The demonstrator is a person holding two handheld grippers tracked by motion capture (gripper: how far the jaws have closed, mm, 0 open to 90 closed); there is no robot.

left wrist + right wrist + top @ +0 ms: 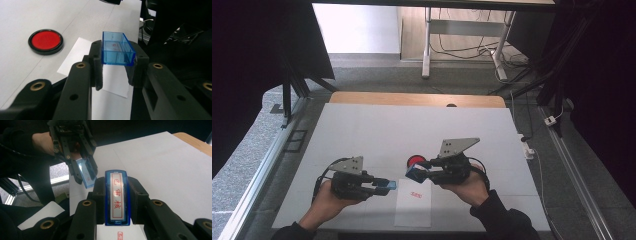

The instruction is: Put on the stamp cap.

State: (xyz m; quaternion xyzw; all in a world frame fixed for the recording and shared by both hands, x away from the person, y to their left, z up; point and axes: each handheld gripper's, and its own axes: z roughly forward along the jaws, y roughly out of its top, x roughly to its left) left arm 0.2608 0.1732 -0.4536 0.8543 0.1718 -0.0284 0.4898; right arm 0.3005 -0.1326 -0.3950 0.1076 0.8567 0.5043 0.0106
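Observation:
My left gripper [383, 187] is shut on a clear blue plastic cap [116, 48], which it holds level above a white paper slip [413, 205]. The cap's open side faces up in the left gripper view. My right gripper [417, 173] is shut on a blue stamp [116, 197], whose white face with red characters is turned toward its camera. The two grippers point at each other over the slip, with a small gap between cap and stamp. A red stamped mark [415, 194] shows on the slip. In the right gripper view the left gripper [83, 173] hangs farther off with the cap [86, 175].
A round red ink pad in a black rim [415, 161] lies open on the white table cover [362, 135], just behind the right gripper. A wooden table edge [412, 98] runs along the far side. Dark frames and cables stand beyond the table.

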